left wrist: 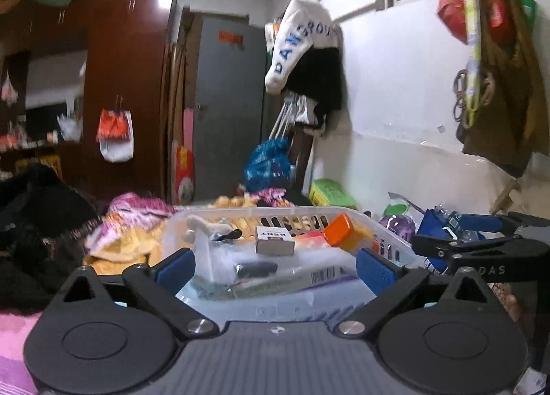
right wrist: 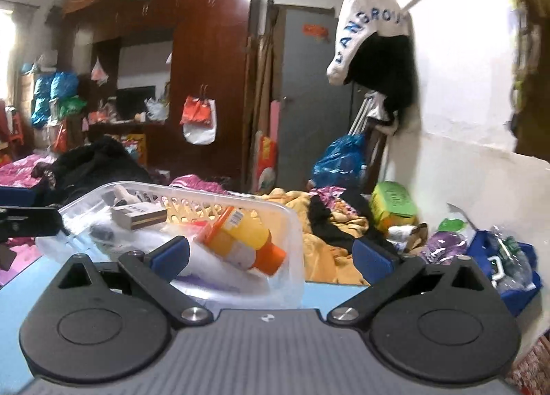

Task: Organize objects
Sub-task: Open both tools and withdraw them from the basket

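In basket [left wrist: 302,214]: orange-capped bottle [right wrist: 247,240] | both jaws apart | contents possibly blurred

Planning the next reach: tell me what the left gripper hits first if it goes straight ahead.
Probably the clear plastic basket, directly ahead of the open left gripper, meeting the long grey box lying nearest inside; depth is uncertain.

Both grippers (left [left wrist: 275,269], right [right wrist: 271,255]) gape wide.
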{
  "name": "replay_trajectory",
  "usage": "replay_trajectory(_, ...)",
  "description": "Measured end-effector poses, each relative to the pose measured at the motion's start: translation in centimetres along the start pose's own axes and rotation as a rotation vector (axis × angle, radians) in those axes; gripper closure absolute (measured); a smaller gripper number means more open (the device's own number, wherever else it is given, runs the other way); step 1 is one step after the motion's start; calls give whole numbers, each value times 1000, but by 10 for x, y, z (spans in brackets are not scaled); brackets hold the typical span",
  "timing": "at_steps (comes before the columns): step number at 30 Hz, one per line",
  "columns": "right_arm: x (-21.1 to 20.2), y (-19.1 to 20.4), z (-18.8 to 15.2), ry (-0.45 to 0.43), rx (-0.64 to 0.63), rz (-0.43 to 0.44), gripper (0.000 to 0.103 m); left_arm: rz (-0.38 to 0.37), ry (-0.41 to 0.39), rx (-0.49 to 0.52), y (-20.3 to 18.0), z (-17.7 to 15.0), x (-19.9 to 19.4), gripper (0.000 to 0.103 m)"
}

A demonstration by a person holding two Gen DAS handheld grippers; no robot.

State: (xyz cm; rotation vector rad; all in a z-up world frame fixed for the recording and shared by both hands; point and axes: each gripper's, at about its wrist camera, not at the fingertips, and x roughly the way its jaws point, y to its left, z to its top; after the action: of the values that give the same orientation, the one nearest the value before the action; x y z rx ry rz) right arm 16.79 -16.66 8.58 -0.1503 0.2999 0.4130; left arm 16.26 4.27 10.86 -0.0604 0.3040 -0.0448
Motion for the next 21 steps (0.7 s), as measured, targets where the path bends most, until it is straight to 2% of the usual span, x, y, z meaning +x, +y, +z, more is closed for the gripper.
replay_trajectory(5,-37,3,-19,37,16,68,0,22,-11,-4,-6,-26,-40,2)
replay_trajectory(9,-69,8,-40,22,42,98,0,35,-34,-12,-16,-50,-72,2)
replay_trajectory(12,-87,10,-55,14,103,113,0,45,-22,10,-27,-62,-91,2)
replay_trajectory(15,-90,16,-59,63,107,144,0,61,-38,26,-36,-66,-105,2)
replay_trajectory(18,-96,20,-52,43,94,87,0,49,-26,28,-45,-64,-110,2)
replay_trajectory(21,-102,18,-44,31,83,77,0,65,-12,21,-50,-63,-111,2)
